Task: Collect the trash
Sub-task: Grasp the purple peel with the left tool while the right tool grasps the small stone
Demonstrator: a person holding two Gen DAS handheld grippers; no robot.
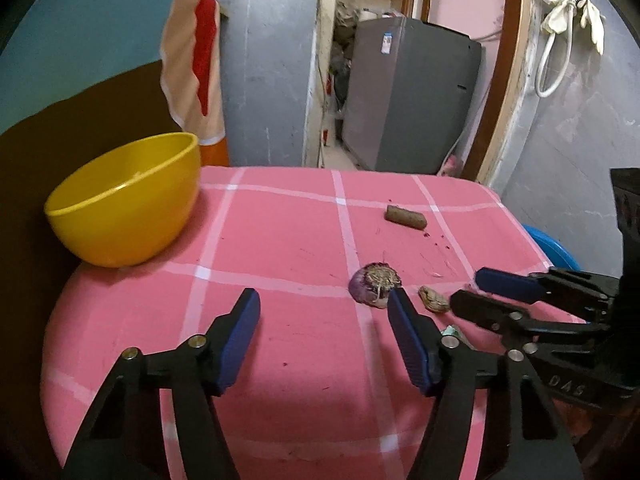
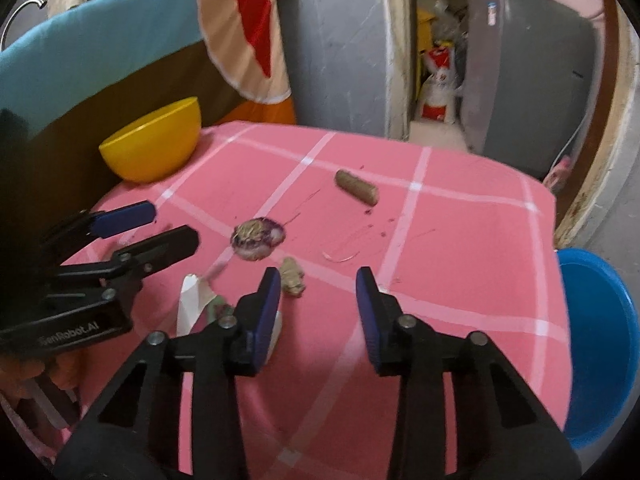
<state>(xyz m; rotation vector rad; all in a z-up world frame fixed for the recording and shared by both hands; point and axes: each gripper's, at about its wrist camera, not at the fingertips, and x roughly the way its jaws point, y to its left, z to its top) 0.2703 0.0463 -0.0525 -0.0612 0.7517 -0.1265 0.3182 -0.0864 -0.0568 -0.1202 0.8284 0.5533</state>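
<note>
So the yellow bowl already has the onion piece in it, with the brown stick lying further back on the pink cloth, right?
Not quite: the onion piece is not in the bowl; it lies on the pink cloth, apart from the bowl. The right wrist view shows this. The brown stick does lie further back on the cloth.

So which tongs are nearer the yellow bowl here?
Left. The left tongs hang open over the table edge on the yellow bowl side; the right tongs, also open, sit farther off, past the onion end.
</note>
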